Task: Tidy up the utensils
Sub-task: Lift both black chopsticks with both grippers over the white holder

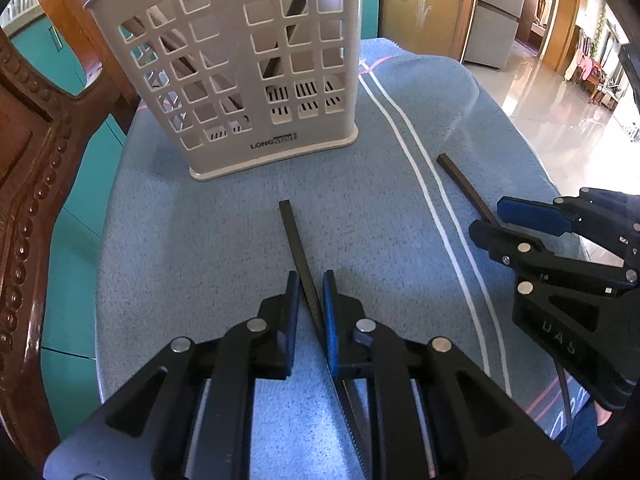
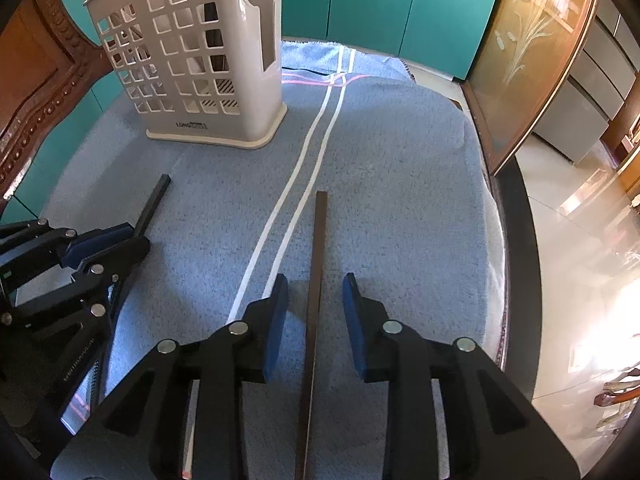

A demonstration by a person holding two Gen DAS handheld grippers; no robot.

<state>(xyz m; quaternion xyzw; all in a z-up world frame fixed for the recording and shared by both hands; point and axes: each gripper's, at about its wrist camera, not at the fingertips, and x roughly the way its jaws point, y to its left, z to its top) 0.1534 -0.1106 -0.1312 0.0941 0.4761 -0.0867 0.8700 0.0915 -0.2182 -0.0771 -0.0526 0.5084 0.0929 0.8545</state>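
A white perforated utensil holder [image 1: 240,68] stands at the back of the blue towel; dark sticks lean inside it. It also shows in the right wrist view [image 2: 192,60]. My left gripper [image 1: 311,292] has its jaws nearly closed around a dark chopstick [image 1: 294,236] lying on the towel, touching the right pad. My right gripper [image 2: 314,300] is open, its jaws on either side of a second dark chopstick [image 2: 318,248] without touching it. That chopstick also shows in the left wrist view [image 1: 460,184], with the right gripper [image 1: 496,220] beside it. The left gripper [image 2: 128,236] shows at the left of the right wrist view.
The blue towel [image 1: 200,260] with two white stripes [image 1: 432,200] covers a round table. A carved wooden chair back [image 1: 28,152] stands at the left. Teal cabinets [image 2: 380,0] and a glass-fronted door [image 2: 528,40] lie behind. The table edge [image 2: 516,260] drops to shiny floor on the right.
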